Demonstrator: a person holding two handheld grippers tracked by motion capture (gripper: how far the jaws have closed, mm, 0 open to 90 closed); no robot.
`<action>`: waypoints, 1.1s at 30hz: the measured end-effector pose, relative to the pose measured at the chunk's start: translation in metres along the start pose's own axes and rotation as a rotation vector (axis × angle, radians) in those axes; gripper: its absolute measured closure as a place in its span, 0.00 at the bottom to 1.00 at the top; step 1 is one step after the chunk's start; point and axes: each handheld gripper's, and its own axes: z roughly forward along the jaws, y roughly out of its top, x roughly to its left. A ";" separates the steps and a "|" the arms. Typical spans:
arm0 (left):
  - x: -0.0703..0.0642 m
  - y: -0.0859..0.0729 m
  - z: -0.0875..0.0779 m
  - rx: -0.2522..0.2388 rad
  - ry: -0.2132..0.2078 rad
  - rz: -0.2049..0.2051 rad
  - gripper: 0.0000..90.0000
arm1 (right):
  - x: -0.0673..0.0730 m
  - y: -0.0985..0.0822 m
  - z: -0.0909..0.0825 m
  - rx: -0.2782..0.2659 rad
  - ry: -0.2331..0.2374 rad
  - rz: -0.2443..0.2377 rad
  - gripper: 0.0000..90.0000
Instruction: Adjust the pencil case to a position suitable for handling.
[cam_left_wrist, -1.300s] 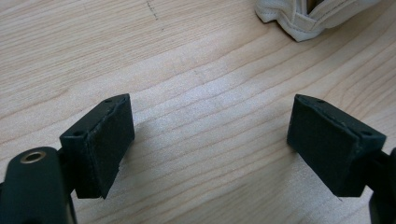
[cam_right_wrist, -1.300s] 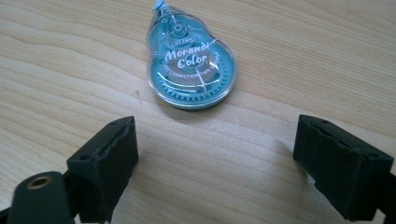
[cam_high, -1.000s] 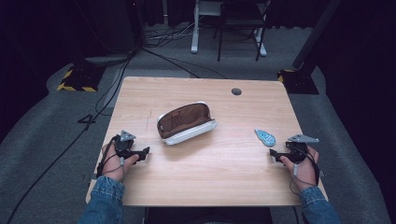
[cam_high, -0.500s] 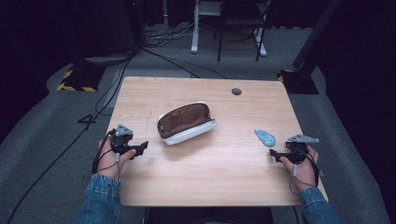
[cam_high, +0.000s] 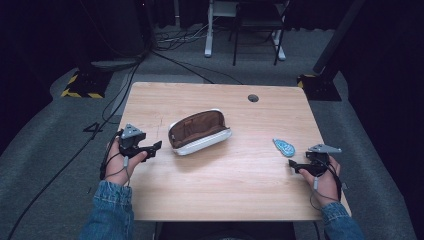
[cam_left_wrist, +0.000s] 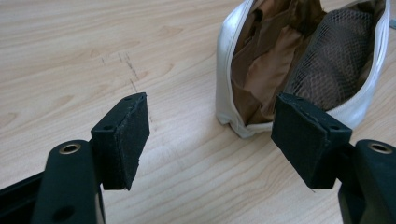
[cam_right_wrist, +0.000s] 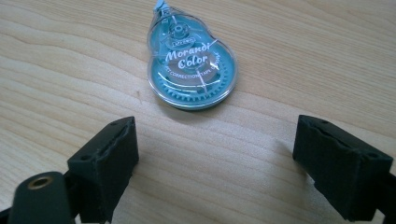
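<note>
Your left claw (cam_high: 156, 145), at the frame's left, has just been closing yet is apart and empty, aimed at the open pouch (cam_high: 199, 131) mid-surface. Your right claw (cam_high: 292, 165), apart, faces the correction tape (cam_high: 284, 147). Straddle the tape squarely before closing.

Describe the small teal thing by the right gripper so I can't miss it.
On the light wooden table, look just ahead of the right gripper. The flat, teardrop-shaped teal correction tape dispenser lies there alone, clear-shelled with white lettering, far smaller than the open white zip pouch at mid-table.
</note>
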 end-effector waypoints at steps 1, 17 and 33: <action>0.000 0.002 0.000 -0.004 -0.002 0.002 0.31 | 0.000 0.000 0.000 0.000 0.000 0.000 0.16; -0.008 0.028 0.013 -0.056 -0.035 0.037 0.30 | 0.000 0.000 0.000 0.000 0.002 -0.001 0.16; -0.009 0.040 0.046 -0.086 -0.077 0.094 0.33 | 0.000 0.000 0.000 -0.001 0.001 -0.002 0.16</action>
